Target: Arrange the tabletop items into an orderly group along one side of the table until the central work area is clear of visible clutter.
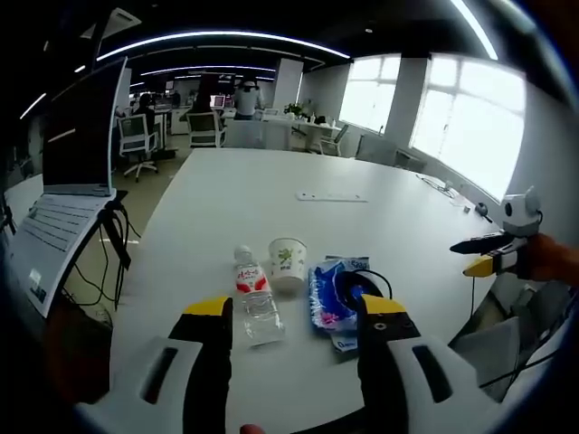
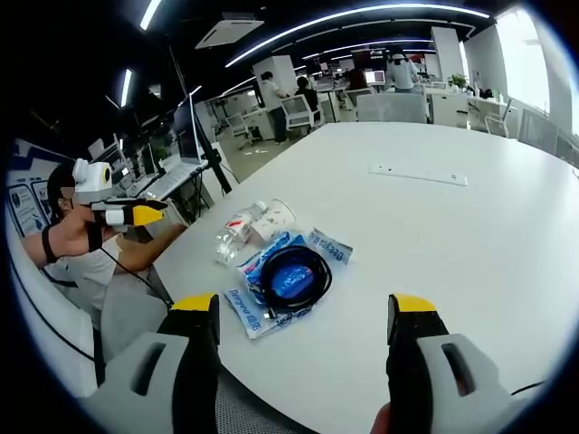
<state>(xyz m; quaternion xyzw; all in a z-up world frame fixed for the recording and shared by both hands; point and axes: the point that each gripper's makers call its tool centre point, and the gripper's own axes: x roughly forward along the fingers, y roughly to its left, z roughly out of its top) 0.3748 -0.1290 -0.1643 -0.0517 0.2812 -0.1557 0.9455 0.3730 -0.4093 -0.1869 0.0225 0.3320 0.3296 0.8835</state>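
On the smooth white bench [image 1: 271,208], near its edge, three things are grouped closely: a crinkled blue plastic packet [image 2: 271,285] topped by a coiled black cable [image 2: 294,276], a clear ribbed bottle [image 1: 256,298] lying on its side, and a small paper cup [image 1: 288,262]. The left gripper [image 1: 298,321] is spread above them, holding nothing. The right gripper [image 2: 303,321] is likewise spread, empty.

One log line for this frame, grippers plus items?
left gripper: open | right gripper: open | bottle, cup, blue packet with black cable: clustered near table edge, untouched
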